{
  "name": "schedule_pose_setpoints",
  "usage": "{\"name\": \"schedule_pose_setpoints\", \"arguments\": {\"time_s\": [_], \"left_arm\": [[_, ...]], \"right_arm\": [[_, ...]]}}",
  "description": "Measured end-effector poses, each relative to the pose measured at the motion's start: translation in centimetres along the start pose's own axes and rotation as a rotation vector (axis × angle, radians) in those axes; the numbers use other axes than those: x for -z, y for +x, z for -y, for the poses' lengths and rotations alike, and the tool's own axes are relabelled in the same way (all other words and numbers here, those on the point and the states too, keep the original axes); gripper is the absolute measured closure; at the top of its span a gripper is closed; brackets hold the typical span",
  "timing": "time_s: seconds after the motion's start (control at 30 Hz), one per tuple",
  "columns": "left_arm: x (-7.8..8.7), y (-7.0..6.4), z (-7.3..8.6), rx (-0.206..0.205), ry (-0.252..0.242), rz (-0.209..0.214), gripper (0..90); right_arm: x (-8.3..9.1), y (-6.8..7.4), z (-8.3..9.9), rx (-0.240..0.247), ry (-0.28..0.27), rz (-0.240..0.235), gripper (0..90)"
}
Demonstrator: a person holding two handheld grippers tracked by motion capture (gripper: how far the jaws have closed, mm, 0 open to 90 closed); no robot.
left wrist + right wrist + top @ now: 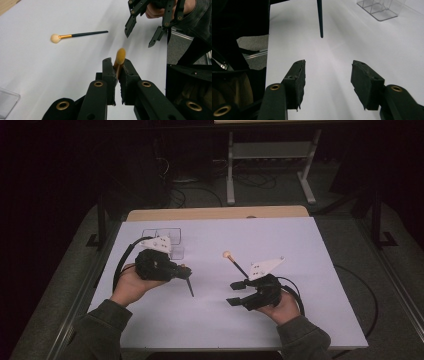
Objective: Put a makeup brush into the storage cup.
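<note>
Makeup brush (119, 61) in my left gripper (117, 75): jaws clenched on it near the golden-tan bristle head, dark tapered handle (190, 287) sloping down to the white table (300, 270). Second makeup brush (75, 35) lies flat on the table: pale round head, gold ferrule, thin black handle. My right gripper (327, 75) is released, jaws wide apart, near it. Clear plastic organizer (382, 8) stands at the far side.

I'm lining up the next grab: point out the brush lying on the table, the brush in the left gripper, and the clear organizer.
loose brush (82, 33), left gripper view, dark handle
held brush (120, 56), left gripper view, yellow tip above the jaws
clear organizer (379, 7), right gripper view, front wall
</note>
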State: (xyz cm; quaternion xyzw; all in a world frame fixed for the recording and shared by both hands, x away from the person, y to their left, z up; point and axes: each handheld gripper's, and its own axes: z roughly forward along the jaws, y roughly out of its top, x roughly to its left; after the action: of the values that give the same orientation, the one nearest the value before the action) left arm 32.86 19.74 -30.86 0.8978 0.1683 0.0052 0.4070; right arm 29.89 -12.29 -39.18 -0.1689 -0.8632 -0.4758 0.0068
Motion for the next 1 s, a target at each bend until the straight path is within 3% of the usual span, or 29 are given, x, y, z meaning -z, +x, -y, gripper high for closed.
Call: {"name": "schedule_pose_setpoints", "arguments": {"time_s": [1.0], "left_arm": [[1.4,2.8,-1.2,0.026,0.012,-0.046,83.5]], "right_arm": [[3.7,-1.6,3.9,-0.097,-0.025,0.106,34.6]]}}
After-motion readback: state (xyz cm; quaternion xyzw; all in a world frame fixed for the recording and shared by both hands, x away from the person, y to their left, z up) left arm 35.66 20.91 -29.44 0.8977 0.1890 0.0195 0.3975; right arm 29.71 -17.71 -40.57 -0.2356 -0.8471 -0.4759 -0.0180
